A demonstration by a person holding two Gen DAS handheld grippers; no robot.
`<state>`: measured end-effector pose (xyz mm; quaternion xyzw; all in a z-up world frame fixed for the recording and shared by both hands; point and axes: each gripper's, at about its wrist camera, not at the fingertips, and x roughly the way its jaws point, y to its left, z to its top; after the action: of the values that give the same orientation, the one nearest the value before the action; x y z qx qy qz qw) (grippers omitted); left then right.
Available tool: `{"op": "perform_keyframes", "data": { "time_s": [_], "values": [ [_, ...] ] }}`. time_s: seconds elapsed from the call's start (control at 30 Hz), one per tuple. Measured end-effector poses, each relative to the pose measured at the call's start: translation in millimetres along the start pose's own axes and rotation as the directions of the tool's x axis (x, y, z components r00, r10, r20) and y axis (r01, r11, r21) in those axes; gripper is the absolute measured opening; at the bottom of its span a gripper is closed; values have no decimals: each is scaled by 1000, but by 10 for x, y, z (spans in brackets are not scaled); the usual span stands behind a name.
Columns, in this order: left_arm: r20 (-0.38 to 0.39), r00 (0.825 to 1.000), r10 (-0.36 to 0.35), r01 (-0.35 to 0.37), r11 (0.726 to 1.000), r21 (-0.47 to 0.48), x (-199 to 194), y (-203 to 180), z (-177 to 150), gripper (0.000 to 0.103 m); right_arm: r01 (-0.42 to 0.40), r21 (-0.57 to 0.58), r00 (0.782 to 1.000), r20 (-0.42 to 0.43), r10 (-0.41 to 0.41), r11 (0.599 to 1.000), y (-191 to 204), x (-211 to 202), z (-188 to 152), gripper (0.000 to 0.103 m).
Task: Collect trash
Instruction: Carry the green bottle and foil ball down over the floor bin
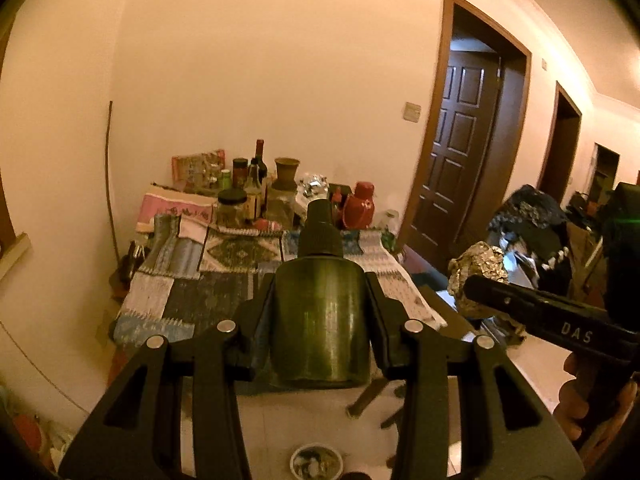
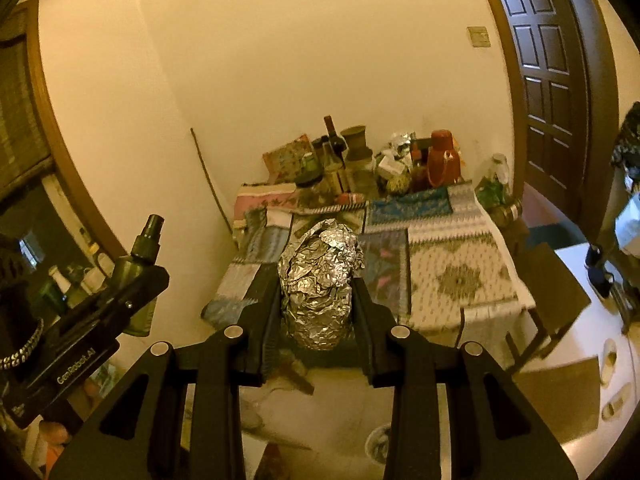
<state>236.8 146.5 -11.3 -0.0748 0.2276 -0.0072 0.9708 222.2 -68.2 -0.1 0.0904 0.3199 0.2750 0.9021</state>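
Note:
My left gripper (image 1: pixel 320 284) is shut on a dark green spray bottle (image 1: pixel 320 312) that stands upright between its pads, nozzle up. The same green spray bottle (image 2: pixel 138 268) shows at the left of the right wrist view, held in the left gripper. My right gripper (image 2: pixel 318 286) is shut on a crumpled ball of silver foil (image 2: pixel 320 280). That foil ball (image 1: pixel 478 276) also appears at the right of the left wrist view, in the right gripper's black fingers (image 1: pixel 540 308). Both grippers hang in the air short of the table (image 1: pixel 224 280), side by side.
The table (image 2: pixel 452 276) has a patchwork cloth and stands against the wall; bottles, jars, a red flask (image 1: pixel 360 206) and a clay vase (image 1: pixel 286 174) crowd its far end. A dark wooden door (image 1: pixel 460 152) stands to the right. A black-bagged heap (image 1: pixel 528 216) lies right. A small bowl (image 1: pixel 316 462) sits on the floor.

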Motion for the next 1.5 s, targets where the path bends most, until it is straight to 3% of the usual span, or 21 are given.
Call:
{"op": "perform_keyframes", "data": {
  "time_s": [0.33, 0.67, 1.03, 1.17, 1.33, 1.5],
  "values": [
    [-79, 995, -66, 66, 998, -5, -297, -31, -353, 41, 43, 8, 996, -79, -42, 999, 155, -217, -381, 31],
    [-225, 971, -73, 65, 997, -45, 53, -125, -805, 41, 56, 53, 974, -222, -43, 997, -162, 47, -782, 31],
    [-446, 894, -50, -6, 992, -122, 1056, -238, -1753, 41, 74, 90, 922, -386, -34, 993, -924, 734, -1294, 31],
    [-518, 852, -74, -36, 979, -199, 1479, -178, -2229, 41, 83, 82, 891, -452, -37, 993, -1216, 1101, -1557, 31],
    [-567, 821, -59, -79, 973, -217, 1930, -47, -2777, 41, 79, 83, 857, -514, -25, 993, -1507, 1616, -1999, 31],
    [-616, 787, -35, -126, 968, -217, 2394, 152, -3424, 41, 63, 94, 808, -589, 4, 994, -1693, 2170, -2596, 31]
  ]
}}
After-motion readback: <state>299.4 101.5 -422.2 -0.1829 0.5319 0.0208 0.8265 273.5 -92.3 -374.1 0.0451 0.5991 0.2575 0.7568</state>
